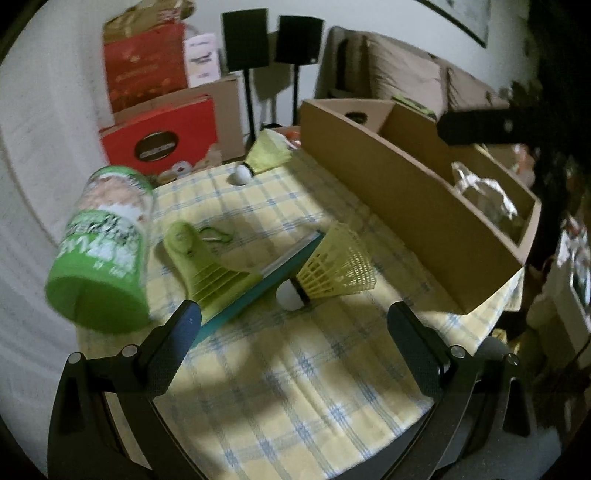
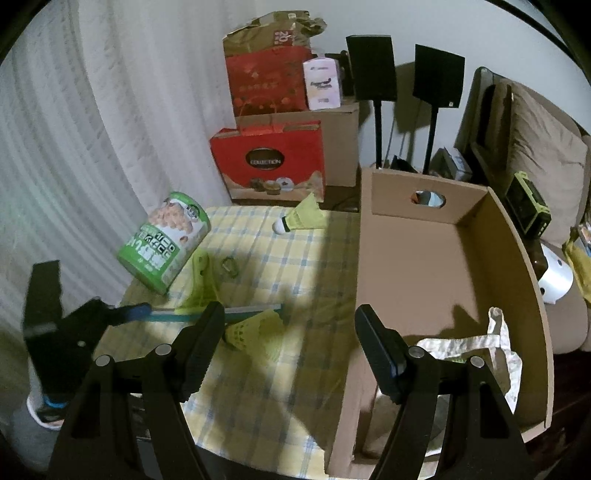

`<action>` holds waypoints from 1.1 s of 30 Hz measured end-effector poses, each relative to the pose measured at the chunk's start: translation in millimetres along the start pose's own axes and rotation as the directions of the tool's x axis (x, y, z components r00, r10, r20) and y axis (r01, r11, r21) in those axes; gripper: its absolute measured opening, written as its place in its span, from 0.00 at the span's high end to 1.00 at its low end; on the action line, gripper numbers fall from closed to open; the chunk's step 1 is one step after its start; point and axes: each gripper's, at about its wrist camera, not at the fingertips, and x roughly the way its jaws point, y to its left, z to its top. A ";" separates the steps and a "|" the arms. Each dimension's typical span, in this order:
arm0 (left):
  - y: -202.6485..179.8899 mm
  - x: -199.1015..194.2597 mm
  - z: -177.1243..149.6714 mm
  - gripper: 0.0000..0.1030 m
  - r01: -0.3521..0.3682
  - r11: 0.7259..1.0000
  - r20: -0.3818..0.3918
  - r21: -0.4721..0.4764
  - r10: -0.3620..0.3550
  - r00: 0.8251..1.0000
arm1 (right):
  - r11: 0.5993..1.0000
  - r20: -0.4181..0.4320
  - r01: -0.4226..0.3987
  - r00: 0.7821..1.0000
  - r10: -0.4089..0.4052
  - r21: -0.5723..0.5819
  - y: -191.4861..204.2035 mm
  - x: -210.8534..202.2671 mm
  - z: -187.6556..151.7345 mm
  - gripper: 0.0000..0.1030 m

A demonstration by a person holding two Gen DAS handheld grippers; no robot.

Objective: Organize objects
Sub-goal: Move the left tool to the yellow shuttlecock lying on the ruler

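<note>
Green can (image 1: 101,247) tilted, shuttlecocks (image 1: 338,267) (yellow) on cloth

Beyond the counter's far edge, red gift boxes (image 2: 267,162) are stacked against a brown carton (image 2: 341,142), with a torn paper bag (image 2: 269,33) on top. Two black speakers on stands (image 2: 373,74) face the wall (side by side). A white curtain (image 2: 92,110) hangs past the counter's left edge; a beige sofa cushion (image 2: 543,166) lies right.

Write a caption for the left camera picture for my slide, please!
Open left gripper above a checked cloth, facing two yellow shuttlecocks, a green can and a cardboard box.
</note>
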 end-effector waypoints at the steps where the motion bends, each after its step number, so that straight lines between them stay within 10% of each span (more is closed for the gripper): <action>1: -1.7 4.4 0.5 0.03 0.002 1.000 -0.001 0.016 -0.002 1.000 | 1.000 0.000 0.000 1.000 0.000 0.001 -0.7 0.2 0.7 0.28; 17: -27.1 50.2 12.9 0.23 0.052 0.972 -0.045 0.229 -0.042 0.998 | 1.000 -0.020 0.004 1.000 -0.004 0.004 -10.1 7.3 2.5 0.28; 22: -37.4 59.7 11.2 0.48 0.072 0.963 -0.080 0.260 -0.052 0.995 | 1.000 -0.026 0.003 1.000 -0.003 0.010 -11.5 9.7 2.2 0.28; 33: -44.4 66.8 13.3 0.47 0.051 0.955 -0.084 0.293 -0.028 0.996 | 1.000 -0.035 -0.005 0.999 0.006 0.029 -14.4 13.8 2.4 0.28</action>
